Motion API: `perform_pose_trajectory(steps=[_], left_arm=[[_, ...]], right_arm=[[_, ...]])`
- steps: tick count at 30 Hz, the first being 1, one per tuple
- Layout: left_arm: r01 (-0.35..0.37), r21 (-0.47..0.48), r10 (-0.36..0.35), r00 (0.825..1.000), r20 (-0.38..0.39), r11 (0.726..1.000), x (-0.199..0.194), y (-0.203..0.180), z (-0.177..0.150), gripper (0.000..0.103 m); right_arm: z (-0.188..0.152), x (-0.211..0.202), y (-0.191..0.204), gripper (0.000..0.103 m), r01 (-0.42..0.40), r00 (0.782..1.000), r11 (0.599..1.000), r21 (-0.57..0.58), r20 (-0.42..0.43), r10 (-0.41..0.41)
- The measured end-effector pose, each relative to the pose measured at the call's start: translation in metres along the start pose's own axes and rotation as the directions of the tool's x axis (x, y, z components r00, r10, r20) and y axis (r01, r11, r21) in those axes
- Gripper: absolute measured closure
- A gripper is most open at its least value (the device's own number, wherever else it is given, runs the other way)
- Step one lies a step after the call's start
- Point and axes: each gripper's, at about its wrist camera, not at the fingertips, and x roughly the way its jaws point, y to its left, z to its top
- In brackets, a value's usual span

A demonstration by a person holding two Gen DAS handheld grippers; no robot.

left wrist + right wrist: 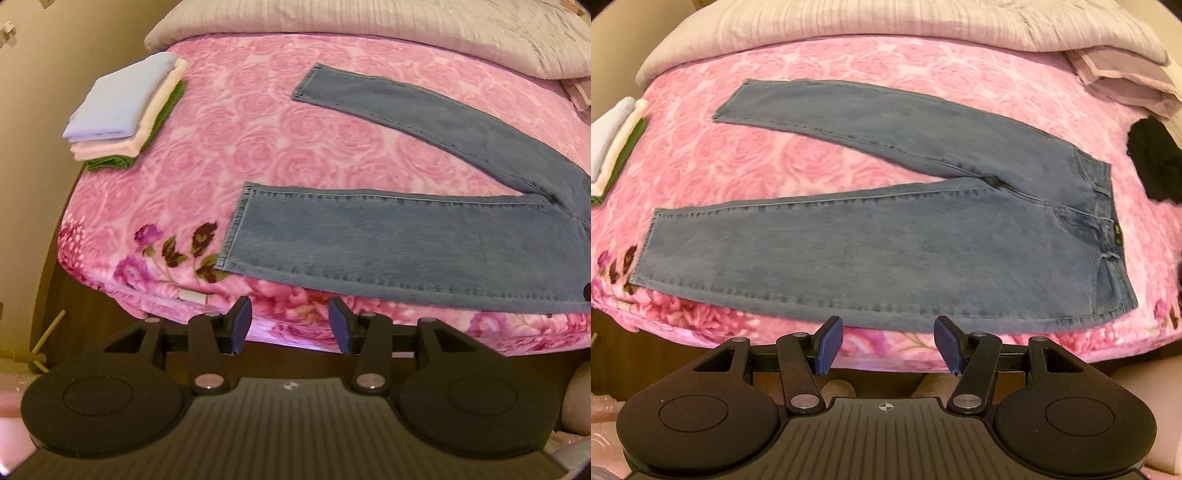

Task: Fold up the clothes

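Seen from the left wrist, the blue jeans (424, 236) lie flat on the bed's pink rose-patterned blanket (240, 147), legs spread in a V that opens toward the left; the near leg's hem sits by the blanket's front edge, beside a dark printed flower, and the far leg reaches up toward the grey quilt (369, 26) bunched along the back of the bed. Near the far left corner of the bed rests a stack of folded clothes (125, 110), light blue on top, then pale pink, then green, well apart from the jeans. The left tongs (291, 328) hang in front of the bed's edge, blue pads spread and gripping nothing, just short of the near leg. From the right wrist, the whole jeans (886, 236) show: waistband to the right with a small tag, seams dark, fabric smooth and unfolded. A black garment (1156, 162) lies at the right edge of the bed, near the waistband but apart from it, and folded pinkish-grey bedding (1126, 85) sits behind it. The right tongs (888, 343) are likewise released, empty, poised just below the near leg's lower seam.
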Motion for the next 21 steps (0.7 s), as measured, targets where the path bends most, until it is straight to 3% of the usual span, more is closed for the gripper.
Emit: perform_pose_trajectory(steps=[9,21], left_arm=[[0.002,-0.006,-0.002,1.000,0.007,1.000,0.000,-0.003,0.001,0.061],[0.085,0.157,-0.092,0.995,0.035,0.984,0.003,-0.077,0.025,0.061]], right_arm=[[0.004,0.000,0.002,0.044,-0.008,1.000,1.000,-0.025,0.014,0.009],[-0.015,-0.017,-0.059,0.044,0.066,0.997,0.986,0.152,0.026,-0.071]])
